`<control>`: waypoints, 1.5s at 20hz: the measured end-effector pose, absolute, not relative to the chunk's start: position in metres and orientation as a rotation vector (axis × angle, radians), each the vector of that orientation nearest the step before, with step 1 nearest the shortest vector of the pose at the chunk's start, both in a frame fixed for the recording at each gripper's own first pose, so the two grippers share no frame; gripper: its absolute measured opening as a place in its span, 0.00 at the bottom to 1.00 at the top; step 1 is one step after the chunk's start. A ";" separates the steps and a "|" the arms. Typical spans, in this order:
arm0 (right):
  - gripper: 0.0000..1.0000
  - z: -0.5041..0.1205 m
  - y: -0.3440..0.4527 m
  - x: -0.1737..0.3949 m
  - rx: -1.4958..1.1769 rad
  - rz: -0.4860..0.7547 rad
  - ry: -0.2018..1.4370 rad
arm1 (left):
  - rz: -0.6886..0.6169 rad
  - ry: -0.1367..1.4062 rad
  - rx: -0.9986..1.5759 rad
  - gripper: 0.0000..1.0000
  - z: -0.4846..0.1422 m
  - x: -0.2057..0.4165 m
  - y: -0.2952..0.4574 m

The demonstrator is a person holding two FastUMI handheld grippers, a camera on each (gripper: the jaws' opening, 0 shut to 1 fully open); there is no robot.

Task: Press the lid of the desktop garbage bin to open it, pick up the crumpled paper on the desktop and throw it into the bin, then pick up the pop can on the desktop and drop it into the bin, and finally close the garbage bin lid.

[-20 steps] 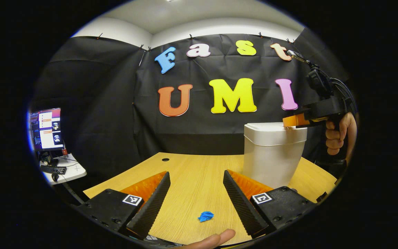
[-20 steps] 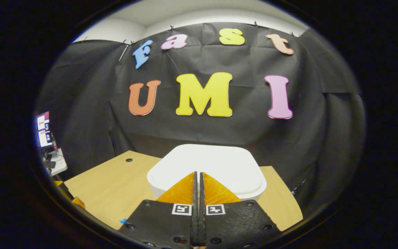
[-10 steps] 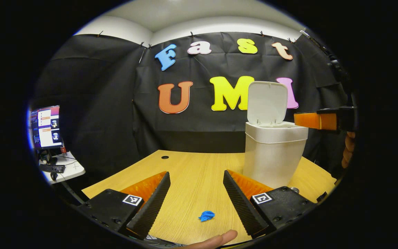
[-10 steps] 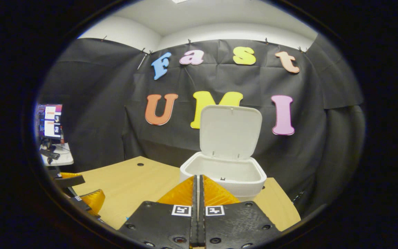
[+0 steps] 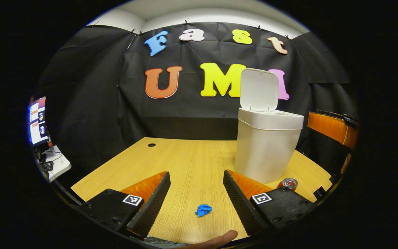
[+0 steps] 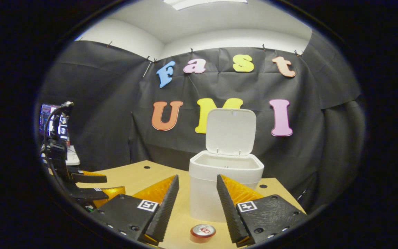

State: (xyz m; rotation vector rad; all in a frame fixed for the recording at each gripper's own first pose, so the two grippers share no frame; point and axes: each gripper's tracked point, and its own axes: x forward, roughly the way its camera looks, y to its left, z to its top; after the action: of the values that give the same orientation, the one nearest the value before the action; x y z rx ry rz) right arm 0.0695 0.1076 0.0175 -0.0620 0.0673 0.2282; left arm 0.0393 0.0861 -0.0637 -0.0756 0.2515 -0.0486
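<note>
The white bin (image 5: pixel 266 148) stands on the wooden desk (image 5: pixel 185 162), its lid (image 5: pixel 258 90) swung upright. A small blue crumpled paper (image 5: pixel 203 210) lies on the desk between the fingers of my left gripper (image 5: pixel 196 180), which is open and above it. A red pop can (image 5: pixel 289 183) stands beside the bin's base. In the right gripper view the bin (image 6: pixel 219 186) sits straight ahead with its lid (image 6: pixel 230 131) up, and the can (image 6: pixel 202 231) lies low between the fingers of my right gripper (image 6: pixel 195 182), which is open and empty.
A side table with a monitor (image 5: pixel 37 119) stands off the desk's left edge. A round cable hole (image 5: pixel 151 145) marks the far side of the desk. The other gripper (image 6: pixel 81 186) shows at the left in the right gripper view. A fingertip (image 5: pixel 219 238) pokes in at the bottom.
The bin lid sprang from shut to fully upright. My right gripper pulled back from the lid, lowered and opened. The left gripper shifted slightly; the can came into view.
</note>
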 end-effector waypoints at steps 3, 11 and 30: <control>0.87 0.007 0.104 0.060 -0.046 0.228 0.095 | -0.104 0.355 -0.122 0.99 -0.089 0.041 0.079; 0.94 -0.011 0.110 0.051 -0.109 0.225 0.097 | -0.187 0.595 -0.124 0.95 -0.162 0.053 0.059; 0.95 -0.025 0.109 0.058 -0.105 0.207 0.098 | -0.241 0.763 -0.046 0.90 -0.217 0.054 0.038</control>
State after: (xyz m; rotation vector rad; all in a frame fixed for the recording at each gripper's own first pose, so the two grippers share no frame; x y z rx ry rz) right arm 0.0580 0.1086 -0.0247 -0.1051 0.0984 0.2070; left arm 0.0539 0.0382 -0.2166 -0.0458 0.7634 -0.2408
